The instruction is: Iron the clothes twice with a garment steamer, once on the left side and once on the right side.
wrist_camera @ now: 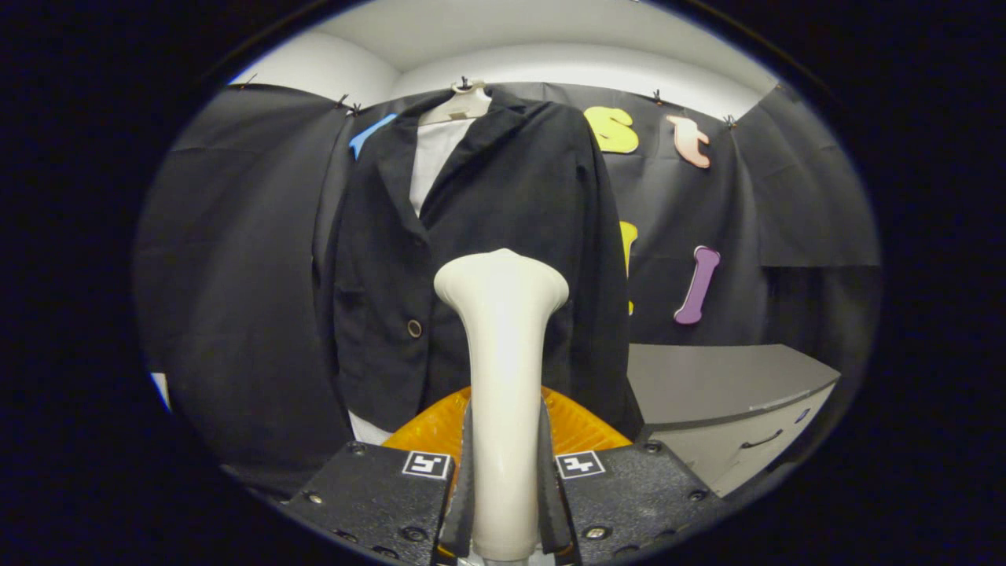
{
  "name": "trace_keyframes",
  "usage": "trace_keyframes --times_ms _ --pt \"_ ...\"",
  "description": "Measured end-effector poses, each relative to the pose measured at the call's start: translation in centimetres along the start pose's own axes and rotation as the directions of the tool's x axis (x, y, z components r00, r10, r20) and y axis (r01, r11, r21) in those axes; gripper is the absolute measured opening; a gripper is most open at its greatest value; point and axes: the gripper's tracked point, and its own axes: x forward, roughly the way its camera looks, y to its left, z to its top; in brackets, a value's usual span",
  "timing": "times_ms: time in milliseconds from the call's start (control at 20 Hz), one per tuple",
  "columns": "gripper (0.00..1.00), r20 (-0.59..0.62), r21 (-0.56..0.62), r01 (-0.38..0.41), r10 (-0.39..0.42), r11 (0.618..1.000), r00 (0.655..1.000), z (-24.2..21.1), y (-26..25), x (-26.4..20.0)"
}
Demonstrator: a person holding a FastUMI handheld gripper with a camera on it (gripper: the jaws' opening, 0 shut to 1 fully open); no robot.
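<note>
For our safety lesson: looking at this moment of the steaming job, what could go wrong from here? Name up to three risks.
1. The gripper is shut on the garment steamer low on its smooth handle; it might slip or twist.
2. The black jacket hangs loosely from a hanger, so pressing could swing it away.
3. The steamer head may snag the button.

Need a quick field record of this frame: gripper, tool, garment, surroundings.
gripper: gripper, both fingers pressing the steamer's handle between them
tool: white garment steamer, upright, head pointing at the jacket
garment: black jacket on a hanger, beyond the fingers, one button visible
contact: steamer head to jacket, cannot tell
below steamer: orange ribbed object
beside jacket: grey cabinet
</note>
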Motion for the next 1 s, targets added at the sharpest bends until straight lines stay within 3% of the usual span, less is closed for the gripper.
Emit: trace_keyframes --times_ms 600,1000 --pt "0.35 -0.231 0.007 0.031 -0.029 0.999 0.972 -10.6 1.1 -0.3" --pt "0.36 -0.382 -0.025 0.038 -0.045 0.999 0.923 -17.3 2.3 0.0"
